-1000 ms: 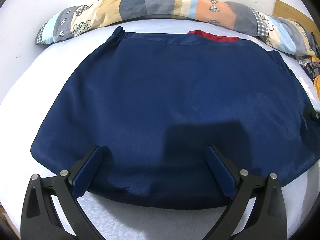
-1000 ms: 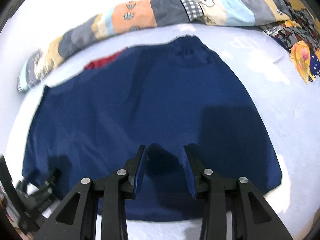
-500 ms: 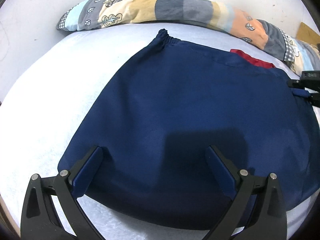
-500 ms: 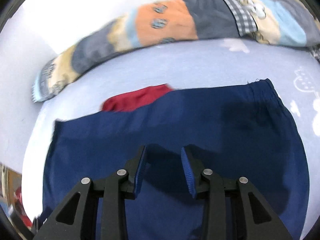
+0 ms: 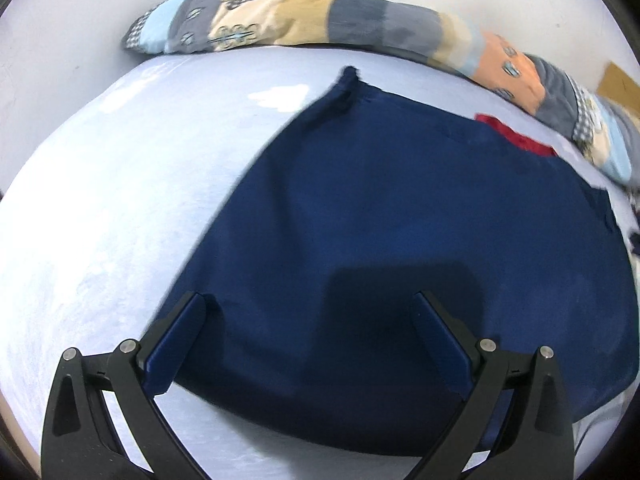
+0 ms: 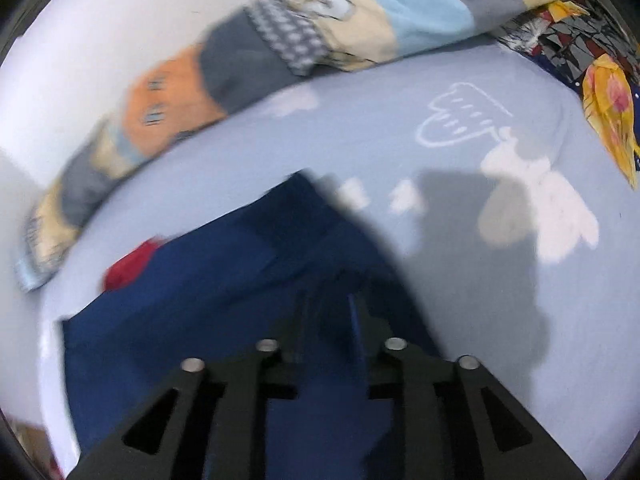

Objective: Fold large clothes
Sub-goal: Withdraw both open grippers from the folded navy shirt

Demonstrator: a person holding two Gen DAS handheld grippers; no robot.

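Navy garment (image 5: 400, 232) spread flat on a pale blue bed sheet (image 5: 120, 200), gathered waistband corner (image 5: 348, 76) toward the far side, near hem closest to the left camera. Red cloth (image 5: 516, 136) peeking out from under the far edge. Left claw (image 5: 308, 340) spread wide above the near hem, blue pads (image 5: 176, 344) apart with nothing pinched between them; left finger over the garment's edge, right finger over the dark cloth. Right claw (image 6: 332, 320) closing at the garment's far corner, navy cloth lying between the narrowed fingers; too blurred and shadowed to tell whether the pads press on it yet. Beyond the garment, a long patchwork pillow (image 5: 360, 24) against the white wall (image 5: 60, 20). White cloud prints (image 6: 540, 208) on the sheet to the right, and a pile of patterned clothes (image 6: 592, 64) at the far right corner.
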